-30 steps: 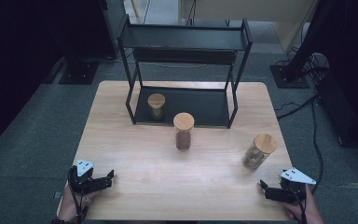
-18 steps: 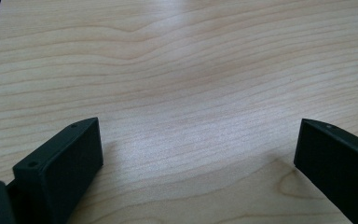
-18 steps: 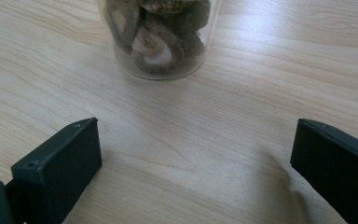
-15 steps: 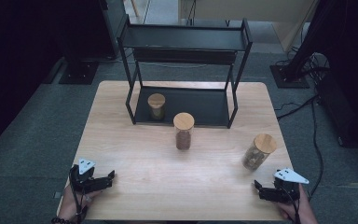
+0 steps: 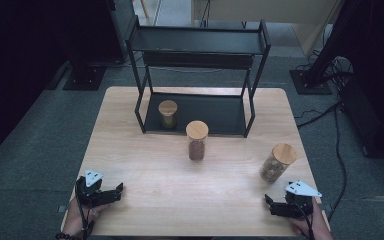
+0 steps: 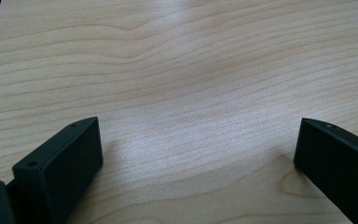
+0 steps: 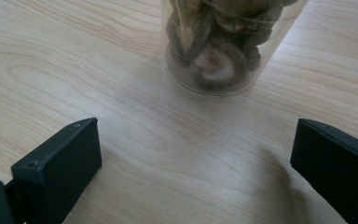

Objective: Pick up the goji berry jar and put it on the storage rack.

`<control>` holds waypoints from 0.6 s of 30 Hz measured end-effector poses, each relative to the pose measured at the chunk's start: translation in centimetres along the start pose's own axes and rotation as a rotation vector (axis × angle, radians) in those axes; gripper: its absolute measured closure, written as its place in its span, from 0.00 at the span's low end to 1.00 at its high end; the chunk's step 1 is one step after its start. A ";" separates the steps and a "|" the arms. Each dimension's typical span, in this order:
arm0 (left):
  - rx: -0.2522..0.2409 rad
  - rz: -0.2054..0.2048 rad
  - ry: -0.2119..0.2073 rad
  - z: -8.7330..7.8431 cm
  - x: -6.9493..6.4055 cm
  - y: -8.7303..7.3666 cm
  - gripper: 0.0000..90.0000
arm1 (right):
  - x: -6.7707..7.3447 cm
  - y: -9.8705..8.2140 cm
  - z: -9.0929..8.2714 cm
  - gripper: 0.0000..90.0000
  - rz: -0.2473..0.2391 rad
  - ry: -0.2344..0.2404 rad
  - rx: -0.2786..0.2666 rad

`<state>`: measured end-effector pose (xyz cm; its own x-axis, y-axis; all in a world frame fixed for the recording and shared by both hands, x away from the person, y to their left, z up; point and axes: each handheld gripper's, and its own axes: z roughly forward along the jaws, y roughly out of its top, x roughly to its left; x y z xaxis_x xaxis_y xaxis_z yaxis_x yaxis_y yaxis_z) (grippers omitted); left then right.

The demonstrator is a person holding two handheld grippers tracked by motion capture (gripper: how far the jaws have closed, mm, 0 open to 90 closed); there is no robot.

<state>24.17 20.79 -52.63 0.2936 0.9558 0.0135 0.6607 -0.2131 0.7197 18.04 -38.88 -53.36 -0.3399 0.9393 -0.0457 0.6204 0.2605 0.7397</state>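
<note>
Tabletop [image 5: 145,165], light wood, takes up the middle of the high view. Black two-level rack [image 5: 197,47] stands at its far edge, upper centre of the frame; a small jar [image 5: 168,113] sits on the rack's bottom shelf, toward its left.

Tall jar of dark grains [image 5: 197,140], cork lid, stands free just in front of the rack, centre frame.

Jar of mushrooms [image 5: 277,162], cork lid, stands at centre right, upright. In the right gripper view its glass base [image 7: 223,51] sits top centre, straight ahead of the jaws and apart from them.

Right tool [image 5: 275,206], lower right: jaws spread wide, nothing between them, low over the wood, near the mushroom jar. Left tool [image 5: 111,194], lower left: jaws also wide apart, bare wood in front, well away from every jar.

Risks, as I judge them:
- Right tool closes in low; a jaw tip striking the glass off-centre could shove or tip the jar.
- Smooth round glass may slip or rotate in a shallow pinch.
- Jar is near the right edge; a push that way could send it off.
- Lid looks loose-fit; gripping there could lift lid alone.
</note>
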 end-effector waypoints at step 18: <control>-0.003 -0.001 -0.005 0.0 0.1 0.0 0.01 | 2.2 0.5 0.2 0.01 -0.044 0.007 -0.004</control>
<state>24.17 20.84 -52.64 0.2962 0.9551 0.0091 0.6590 -0.2112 0.7218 17.76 -36.60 -53.21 -0.3715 0.9255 -0.0734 0.6022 0.3003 0.7397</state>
